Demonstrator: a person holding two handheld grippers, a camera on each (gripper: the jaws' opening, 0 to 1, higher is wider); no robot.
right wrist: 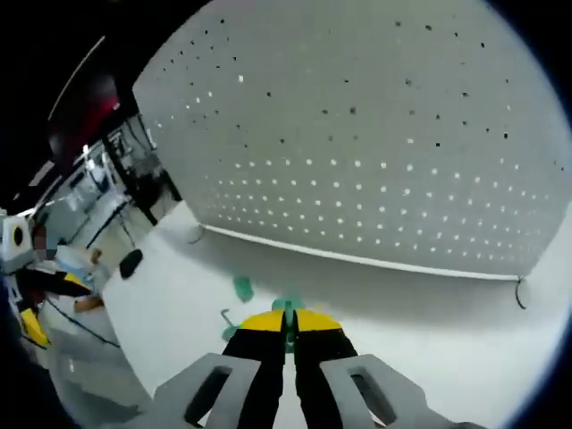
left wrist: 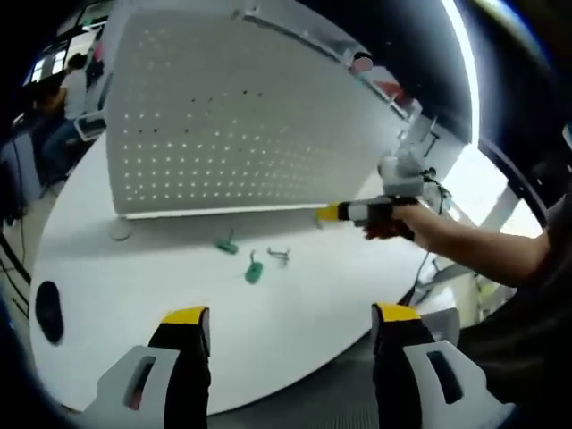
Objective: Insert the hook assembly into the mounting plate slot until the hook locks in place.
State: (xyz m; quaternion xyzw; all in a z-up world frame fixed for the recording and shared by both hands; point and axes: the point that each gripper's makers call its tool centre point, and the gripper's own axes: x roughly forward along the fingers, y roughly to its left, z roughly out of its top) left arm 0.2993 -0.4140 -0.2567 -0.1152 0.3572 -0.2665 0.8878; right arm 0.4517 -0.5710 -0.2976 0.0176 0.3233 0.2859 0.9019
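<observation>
Hook (right wrist: 288,307), green, pinched between the right gripper (right wrist: 288,332) jaws, aimed at the pegboard (right wrist: 375,134) at twelve o'clock for insertion; left gripper (left wrist: 290,326) jaws spread, idle.

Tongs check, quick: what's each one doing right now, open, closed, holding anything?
Left tongs: open, holding nothing, above the white table.
Right tongs: closed; a green hook piece shows at the tips, seemingly pinched.
</observation>
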